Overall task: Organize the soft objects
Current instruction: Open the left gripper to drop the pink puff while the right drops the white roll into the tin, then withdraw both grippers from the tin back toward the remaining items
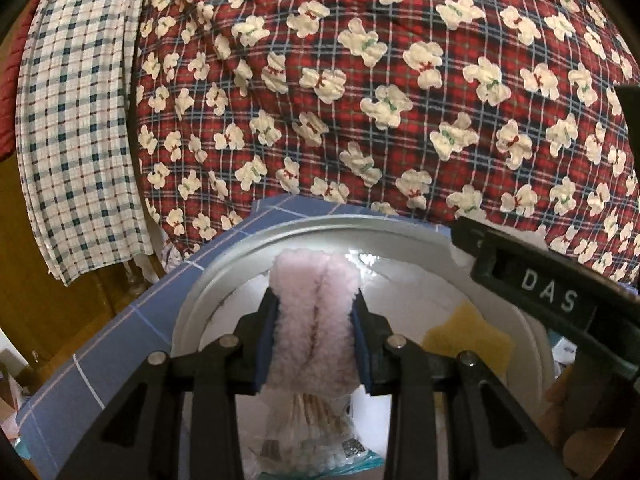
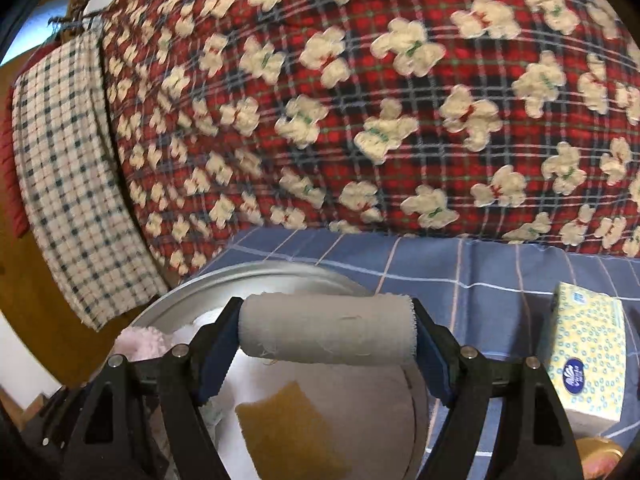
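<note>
Left tongs (image 1: pixel 316 340) are pinching a fluffy pink cloth (image 1: pixel 314 320) right over the metal bowl (image 1: pixel 208 280). Right tongs (image 2: pixel 328 338) are clamped on a grey cloth roll (image 2: pixel 328 332) above the bowl's rim at 12 o'clock. A yellow sponge (image 2: pixel 288 428) sits inside. Tissue pack (image 2: pixel 584 360) at 3 o'clock, with open blue bedsheet (image 2: pixel 460 264) between them.

Both wrist views look forward and downward along their fingers, close above the white basin (image 1: pixel 192 304) — the left from its left, the right from the tissue-pack (image 2: pixel 586 360) side — sharing basin, blue cloth (image 2: pixel 460 264) and bear-print quilt (image 1: pixel 360 80)
</note>
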